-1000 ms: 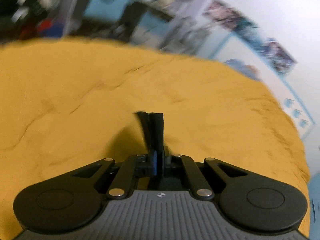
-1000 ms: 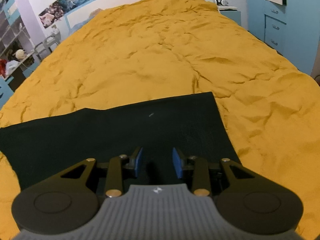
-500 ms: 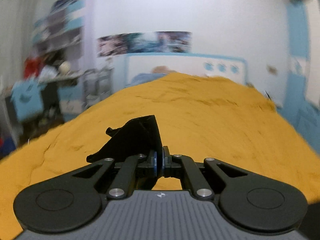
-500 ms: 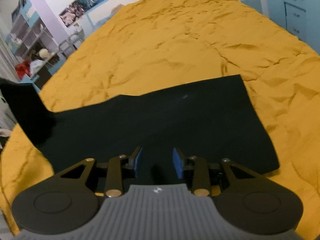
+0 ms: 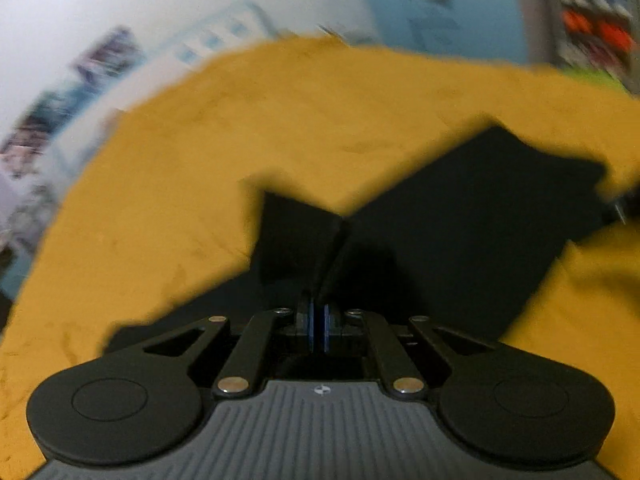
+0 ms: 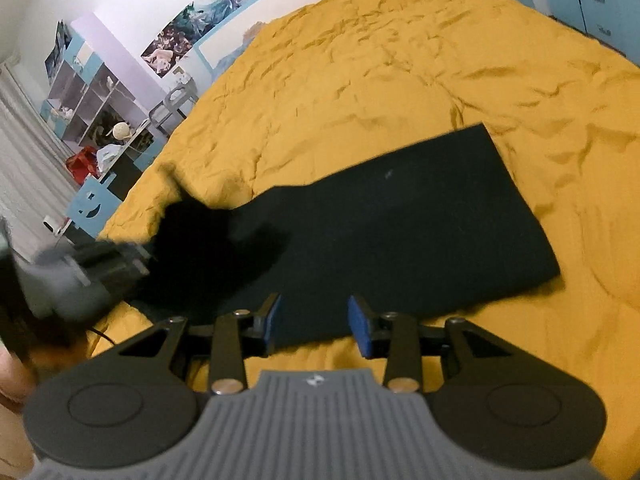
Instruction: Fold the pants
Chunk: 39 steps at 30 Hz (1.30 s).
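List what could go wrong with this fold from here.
1. The left hand-held gripper pinches only an edge of the black pants; the cloth might slip out.
2. The raised end looks bunched and may land creased.
3. The right hand-held gripper is open, pinning nothing, so the pants could drag across the yellow bedspread.

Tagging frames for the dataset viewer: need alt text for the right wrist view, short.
Black pants lie flat across a yellow bedspread, with the open right gripper poised over their near edge, nothing between its blue pads. At left, the blurred left gripper lifts one end of the pants off the bed. Shelves, posters and blue furniture line the room behind.
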### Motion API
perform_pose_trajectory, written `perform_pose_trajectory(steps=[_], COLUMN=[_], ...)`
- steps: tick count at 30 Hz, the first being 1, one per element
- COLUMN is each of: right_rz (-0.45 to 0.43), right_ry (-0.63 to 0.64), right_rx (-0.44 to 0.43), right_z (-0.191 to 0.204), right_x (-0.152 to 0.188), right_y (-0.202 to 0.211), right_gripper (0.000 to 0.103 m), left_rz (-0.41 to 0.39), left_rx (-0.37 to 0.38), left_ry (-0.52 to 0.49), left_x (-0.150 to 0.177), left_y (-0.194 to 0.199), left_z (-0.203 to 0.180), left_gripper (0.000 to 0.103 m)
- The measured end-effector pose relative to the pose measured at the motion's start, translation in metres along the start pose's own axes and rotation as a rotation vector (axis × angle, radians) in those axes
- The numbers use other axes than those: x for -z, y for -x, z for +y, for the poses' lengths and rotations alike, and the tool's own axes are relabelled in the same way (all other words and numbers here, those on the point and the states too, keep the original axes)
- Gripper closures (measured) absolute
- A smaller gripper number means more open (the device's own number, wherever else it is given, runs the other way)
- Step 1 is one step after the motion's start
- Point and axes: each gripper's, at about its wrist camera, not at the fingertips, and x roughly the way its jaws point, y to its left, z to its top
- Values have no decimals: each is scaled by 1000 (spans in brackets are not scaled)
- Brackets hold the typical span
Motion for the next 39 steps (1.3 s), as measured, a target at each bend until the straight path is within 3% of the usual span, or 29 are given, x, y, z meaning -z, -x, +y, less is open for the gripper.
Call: perform_pose_trajectory(steps=[5, 7, 10, 12, 16, 19, 23, 27, 29, 30, 31, 32, 36, 39], right_rz=[23, 32, 46, 59, 98, 129, 181, 225, 241, 245, 246, 243, 206, 190], right_ry=[-45, -71, -111, -155, -288, -380, -422, -494, -519, -526, -526, -525, -394, -256], right_rx=[-56, -96, -155, -196, -265, -299, -249, -282, -289, -284, -280, -275, -275, -257], right_z=[0, 2, 9, 11, 9, 7, 9, 7, 8, 9, 11, 14, 47, 87], right_x=[7, 6, 1, -2, -11, -16, -15, -7, -4, -4, -5, -7, -33, -72], right_y=[-8, -14, -24, -31, -54, -73, -96, -117, -127, -131, -133, -135, -123, -114], right_gripper=[67, 67, 65, 59, 52, 50, 54, 62, 71, 84, 96, 101, 103, 103], left_rz=[111, 114, 96, 62, 6, -11, -35, -48, -47, -45, -45, -49, -66, -72], left_rx=[135, 191, 343, 374, 332, 228, 168, 143, 130, 128, 130, 133, 79, 51], left_ry=[27, 96, 255, 323, 455, 522, 611, 668, 704, 731, 761, 786, 835, 894], left_x=[9, 8, 11, 7, 15, 20, 35, 46, 51, 54, 58, 63, 82, 97], left_y=[-13, -12, -7, -2, 7, 6, 7, 12, 10, 8, 8, 13, 30, 40], left_z=[3, 16, 36, 47, 78, 95, 119, 131, 137, 141, 145, 150, 168, 182], left_gripper=[95, 90, 79, 78, 77, 77, 77, 77, 76, 77, 77, 77, 77, 77])
